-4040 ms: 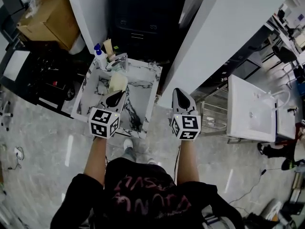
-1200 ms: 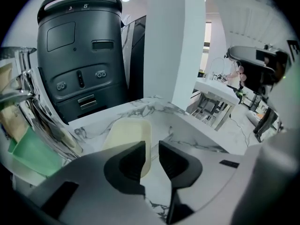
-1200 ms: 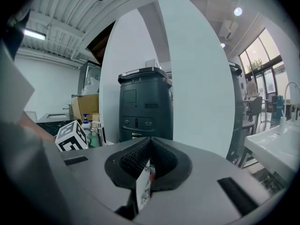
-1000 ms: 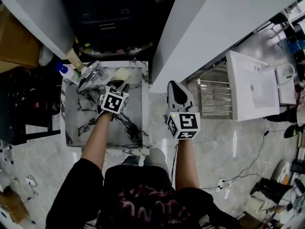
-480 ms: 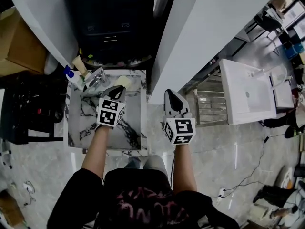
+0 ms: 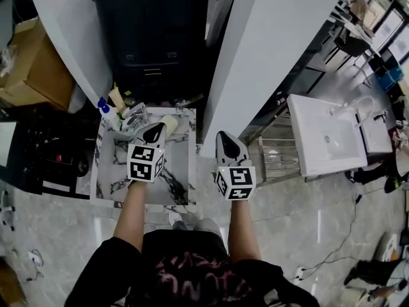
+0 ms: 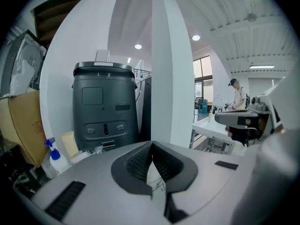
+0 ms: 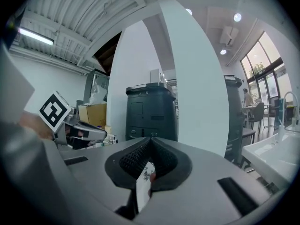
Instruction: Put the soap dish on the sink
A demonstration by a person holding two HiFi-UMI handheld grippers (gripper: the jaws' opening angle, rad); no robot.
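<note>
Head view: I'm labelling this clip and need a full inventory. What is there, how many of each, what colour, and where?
sink: one, white marble with dark veins, in front of the person
faucet: one, chrome, at the sink's back
soap dish: one, cream, at the sink's back right, beside the left gripper's tip
spray bottle: one, white with blue head, at the sink's back left
machine: one, dark grey, behind the sink
cardboard box: one, brown, far left
basin: one, plain white, far right
left gripper: one, grey, jaws together, over the sink's back
right gripper: one, grey, jaws together, right of the sink
</note>
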